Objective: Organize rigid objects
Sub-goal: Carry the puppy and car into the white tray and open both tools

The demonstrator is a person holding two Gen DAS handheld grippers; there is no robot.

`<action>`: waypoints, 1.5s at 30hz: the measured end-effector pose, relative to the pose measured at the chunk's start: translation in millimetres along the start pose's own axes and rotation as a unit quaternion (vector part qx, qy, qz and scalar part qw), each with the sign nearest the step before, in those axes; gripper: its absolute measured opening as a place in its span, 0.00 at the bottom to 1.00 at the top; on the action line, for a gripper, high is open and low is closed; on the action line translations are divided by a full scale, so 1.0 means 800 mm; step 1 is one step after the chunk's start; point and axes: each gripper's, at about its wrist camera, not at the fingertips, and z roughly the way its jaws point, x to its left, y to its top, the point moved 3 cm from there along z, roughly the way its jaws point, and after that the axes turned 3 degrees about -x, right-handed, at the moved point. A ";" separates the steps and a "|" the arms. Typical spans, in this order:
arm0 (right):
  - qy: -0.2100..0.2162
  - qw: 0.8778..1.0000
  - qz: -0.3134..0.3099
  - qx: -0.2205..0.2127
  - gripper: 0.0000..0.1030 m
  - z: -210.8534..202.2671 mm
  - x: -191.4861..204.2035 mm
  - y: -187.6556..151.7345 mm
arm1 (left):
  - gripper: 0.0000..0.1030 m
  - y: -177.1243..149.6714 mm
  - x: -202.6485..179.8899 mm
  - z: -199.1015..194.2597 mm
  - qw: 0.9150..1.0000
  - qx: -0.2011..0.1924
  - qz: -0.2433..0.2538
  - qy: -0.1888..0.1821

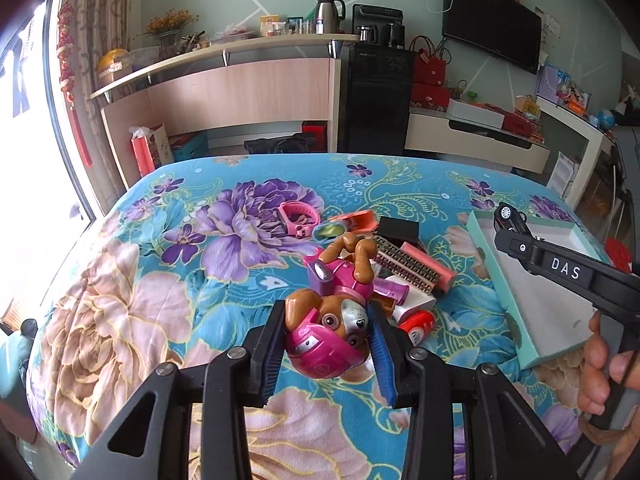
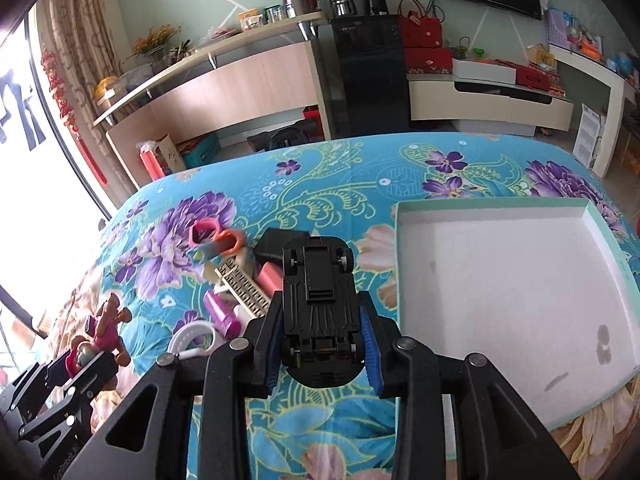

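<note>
The left gripper (image 1: 326,344) grasps the puppy (image 1: 328,320) by its head; the right gripper (image 2: 320,344) grasps the car (image 2: 316,308), upside down. Both are carried above the bed (image 2: 340,168). Next, I think, each goes into the tray (image 2: 500,288), empty beside the pile (image 1: 404,268).

Left tongs (image 1: 326,344) clamped on pup figure (image 1: 332,312) by its pink-helmeted head, body hanging above the toy pile (image 1: 404,272) mid-bed (image 1: 160,280). Right tongs (image 1: 510,220) grip black toy car (image 1: 507,216) over teal tray (image 1: 560,360) at bed's right edge.
</note>
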 end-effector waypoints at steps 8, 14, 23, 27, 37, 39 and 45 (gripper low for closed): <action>-0.084 0.996 0.009 -0.021 0.34 -0.001 -0.081 0.017 | 0.40 0.039 -0.089 0.039 0.997 0.017 0.056 -0.041; -0.148 0.988 0.036 -0.012 0.34 -0.004 -0.156 0.013 | 0.40 0.057 -0.169 0.062 0.992 0.026 0.109 -0.059; -0.210 0.974 0.088 -0.010 0.34 -0.028 -0.243 -0.005 | 0.40 0.057 -0.257 0.093 0.987 0.050 0.131 -0.082; -0.234 0.967 0.104 -0.007 0.34 -0.035 -0.271 -0.012 | 0.40 0.053 -0.281 0.110 0.985 0.064 0.140 -0.082; -0.231 0.965 0.121 0.009 0.34 -0.028 -0.292 -0.021 | 0.41 0.039 -0.311 0.136 0.983 0.086 0.141 -0.081; -0.231 0.965 0.120 0.009 0.34 -0.028 -0.291 -0.021 | 0.41 0.038 -0.312 0.138 0.983 0.089 0.142 -0.080; -0.224 0.967 0.121 0.009 0.35 -0.028 -0.289 -0.020 | 0.41 0.037 -0.311 0.138 0.983 0.090 0.140 -0.078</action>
